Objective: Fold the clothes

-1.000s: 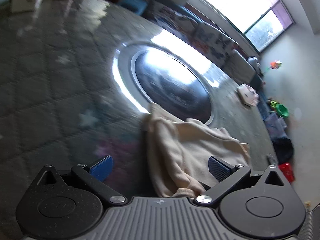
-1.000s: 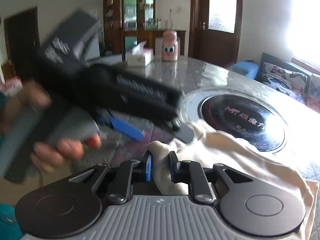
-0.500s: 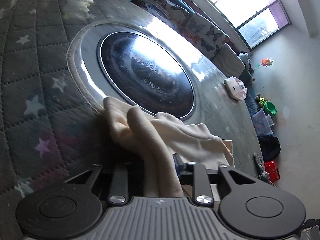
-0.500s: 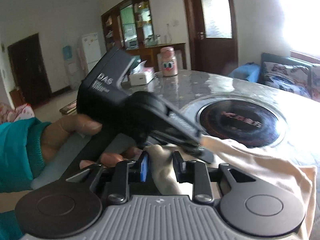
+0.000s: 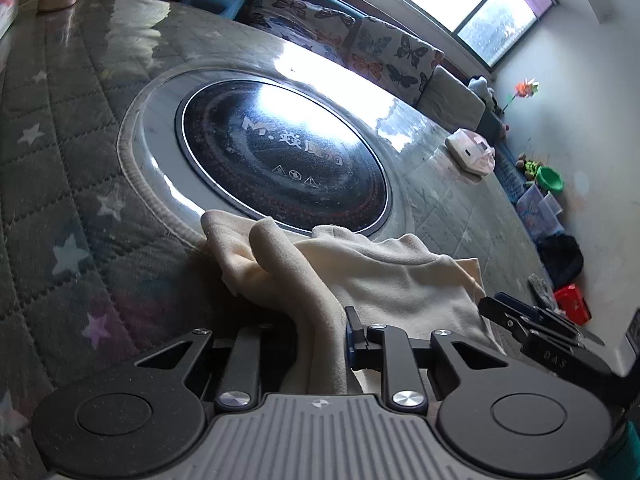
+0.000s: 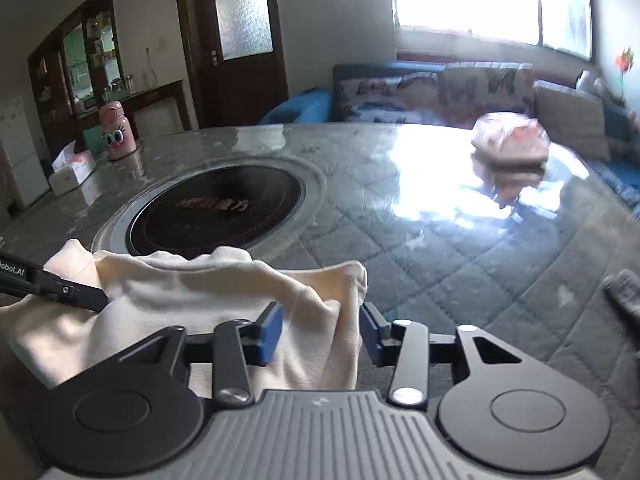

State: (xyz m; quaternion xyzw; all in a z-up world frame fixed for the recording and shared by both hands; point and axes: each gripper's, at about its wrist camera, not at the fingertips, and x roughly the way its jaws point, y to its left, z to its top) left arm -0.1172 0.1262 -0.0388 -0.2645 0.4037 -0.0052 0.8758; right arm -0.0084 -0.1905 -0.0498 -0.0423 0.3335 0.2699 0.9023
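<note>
A cream garment (image 5: 384, 280) lies bunched on the quilted grey table cover, just in front of the round black cooktop (image 5: 280, 160). My left gripper (image 5: 320, 340) is shut on a thick fold of it. In the right wrist view my right gripper (image 6: 318, 328) holds another fold of the cream garment (image 6: 200, 292) between its blue pads, with the jaws somewhat apart around the bunched cloth. The left gripper's finger (image 6: 60, 290) shows at the left of that view, and the right gripper (image 5: 532, 320) shows at the lower right of the left wrist view.
A pink box (image 6: 508, 140) sits on the far right of the table (image 6: 440, 248). A pink owl bottle (image 6: 116, 136) and a tissue box (image 6: 72, 168) stand at the far left. A butterfly-print sofa (image 5: 360, 40) lies beyond the table.
My left gripper closed on the garment. My right gripper swung to the right, away from the left one, drawing the cloth out between them. Its jaws stand wider than before.
</note>
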